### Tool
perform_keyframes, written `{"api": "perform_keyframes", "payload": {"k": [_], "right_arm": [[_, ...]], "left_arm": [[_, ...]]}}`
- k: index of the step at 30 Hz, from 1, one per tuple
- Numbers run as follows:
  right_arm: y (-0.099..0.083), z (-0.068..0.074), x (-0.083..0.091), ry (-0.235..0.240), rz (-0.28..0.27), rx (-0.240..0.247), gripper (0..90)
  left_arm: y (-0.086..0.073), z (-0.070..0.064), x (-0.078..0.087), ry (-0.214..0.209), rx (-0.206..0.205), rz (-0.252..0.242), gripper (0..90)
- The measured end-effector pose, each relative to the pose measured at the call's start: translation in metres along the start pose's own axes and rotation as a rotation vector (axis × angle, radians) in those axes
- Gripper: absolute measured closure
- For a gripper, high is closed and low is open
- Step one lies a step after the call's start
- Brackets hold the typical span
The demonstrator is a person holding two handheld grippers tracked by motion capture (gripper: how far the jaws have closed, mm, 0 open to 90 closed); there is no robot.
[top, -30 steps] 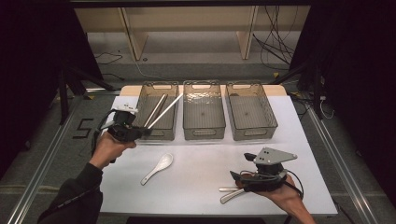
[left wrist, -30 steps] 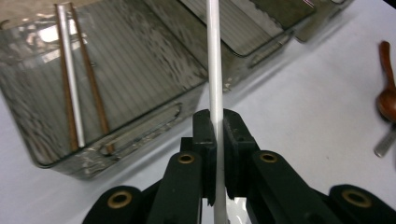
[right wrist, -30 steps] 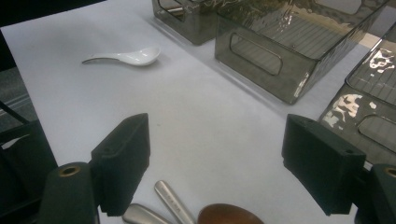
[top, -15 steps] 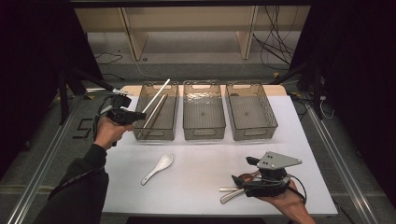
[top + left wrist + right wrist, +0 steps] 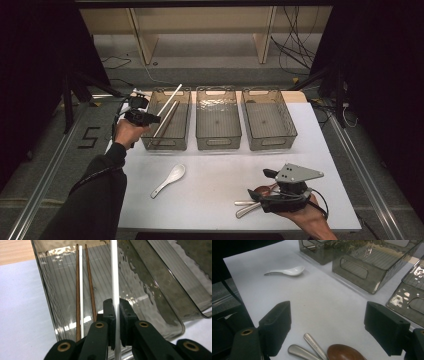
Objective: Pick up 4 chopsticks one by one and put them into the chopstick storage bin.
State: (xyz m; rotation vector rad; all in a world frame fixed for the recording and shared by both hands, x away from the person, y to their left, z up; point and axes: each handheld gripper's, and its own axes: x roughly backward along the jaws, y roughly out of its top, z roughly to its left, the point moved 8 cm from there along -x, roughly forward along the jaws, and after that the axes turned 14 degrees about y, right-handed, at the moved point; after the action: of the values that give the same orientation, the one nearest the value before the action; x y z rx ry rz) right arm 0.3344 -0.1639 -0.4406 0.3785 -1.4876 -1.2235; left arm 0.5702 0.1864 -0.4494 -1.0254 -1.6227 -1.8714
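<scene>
- A white "5" (image 5: 88,137) is marked on the floor left of the bench (image 5: 220,195); no other writing can be read.
- The left hand-held gripper (image 5: 115,312) is clamped on a white chopstick (image 5: 114,277), held tilted over the left bin (image 5: 167,142), tip past its far rim.
- Two brown chopsticks (image 5: 90,287) and a white one (image 5: 81,287) are seen lying inside that bin.
- The right hand-held gripper (image 5: 328,326) is held with jaws wide apart near the front bench edge, over metal handles (image 5: 312,345) and a brown spoon (image 5: 344,352).
- A white spoon (image 5: 170,180) lies on open bench, well apart from both.
</scene>
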Motion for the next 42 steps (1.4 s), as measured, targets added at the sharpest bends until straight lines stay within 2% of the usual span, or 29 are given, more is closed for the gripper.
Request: {"api": "perform_keyframes", "payload": {"k": [9, 15, 18, 19, 23, 28, 30, 35, 42], "right_arm": [[0.0, 0.001, 0.0, 0.005, -0.001, 0.004, 22.9], [0.0, 0.001, 0.0, 0.01, 0.001, 0.002, 23.0], [0.0, 0.002, 0.0, 0.013, 0.0, 0.003, 23.0], [0.0, 0.002, 0.0, 0.014, 0.001, 0.003, 23.1], [0.001, 0.001, 0.001, 0.009, -0.007, 0.003, 23.1], [0.002, -0.002, 0.004, -0.003, -0.015, -0.004, 23.1], [0.001, -0.003, 0.004, -0.006, -0.015, -0.004, 23.0], [0.002, -0.003, 0.004, -0.011, -0.016, -0.003, 23.1], [0.002, -0.003, 0.005, -0.015, -0.018, -0.005, 23.0]], "left_arm": [[-0.001, -0.004, -0.017, 0.018, 0.005, 0.051, 84.5], [-0.003, -0.008, -0.026, 0.025, -0.002, 0.054, 83.2], [-0.003, -0.011, -0.027, 0.022, -0.007, 0.05, 65.9], [-0.002, -0.012, -0.026, 0.018, -0.01, 0.045, 62.6], [-0.001, -0.016, -0.016, -0.012, -0.01, 0.025, 49.6], [-0.007, -0.025, 0.007, -0.084, -0.017, -0.02, 38.3], [-0.011, -0.028, 0.018, -0.114, -0.008, -0.046, 35.1], [-0.025, -0.038, 0.043, -0.148, -0.042, -0.087, 28.5], [-0.048, -0.051, 0.062, -0.154, -0.12, -0.084, 24.3]]}}
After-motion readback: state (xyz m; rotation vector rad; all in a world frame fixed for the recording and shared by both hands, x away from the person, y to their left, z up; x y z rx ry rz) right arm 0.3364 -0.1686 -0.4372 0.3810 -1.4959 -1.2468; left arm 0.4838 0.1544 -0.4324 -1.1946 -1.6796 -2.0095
